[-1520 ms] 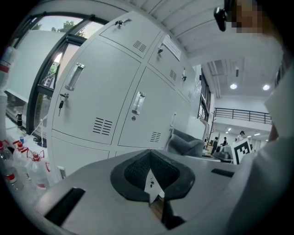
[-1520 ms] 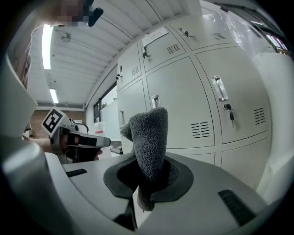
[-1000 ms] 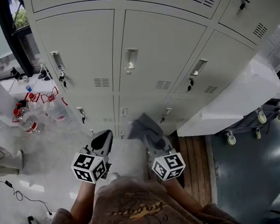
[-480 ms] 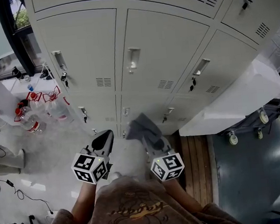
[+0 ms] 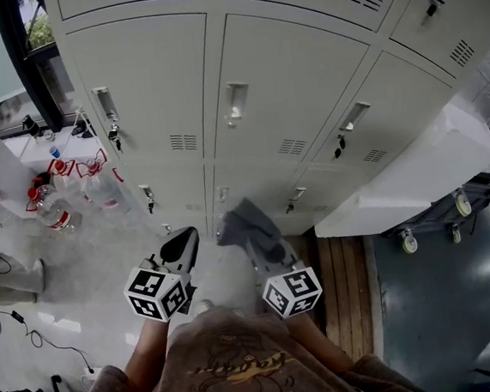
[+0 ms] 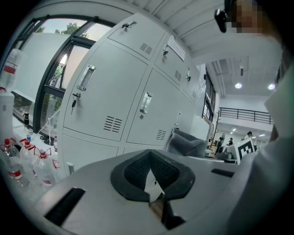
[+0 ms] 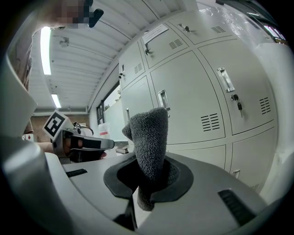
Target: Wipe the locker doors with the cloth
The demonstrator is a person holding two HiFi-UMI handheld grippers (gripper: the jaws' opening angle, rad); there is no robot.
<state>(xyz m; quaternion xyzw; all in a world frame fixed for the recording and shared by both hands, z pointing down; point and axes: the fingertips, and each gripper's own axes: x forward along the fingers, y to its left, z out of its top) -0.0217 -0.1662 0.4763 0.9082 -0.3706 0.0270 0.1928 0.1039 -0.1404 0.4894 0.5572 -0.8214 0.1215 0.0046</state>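
Note:
Grey-white locker doors [image 5: 282, 84] fill the upper part of the head view, each with a handle and a vent. My right gripper [image 5: 256, 240] is shut on a grey cloth [image 5: 244, 221], which stands up out of the jaws and is held short of the low doors. In the right gripper view the cloth [image 7: 149, 133] rises from the jaws of the right gripper [image 7: 146, 176] in front of the locker doors [image 7: 197, 92]. My left gripper [image 5: 184, 238] sits beside it on the left, shut and holding nothing. Its pads [image 6: 133, 170] meet at the tip, facing the locker doors [image 6: 110, 92].
Water bottles [image 5: 52, 209] with red caps stand on the floor at the left, below a black window frame [image 5: 20, 57]. A white wheeled cart [image 5: 416, 179] stands against the lockers on the right. A wooden board [image 5: 342, 268] lies beside it. Cables [image 5: 26, 337] trail on the floor at the left.
The right gripper and cloth have drifted very slightly left. The left gripper has not moved.

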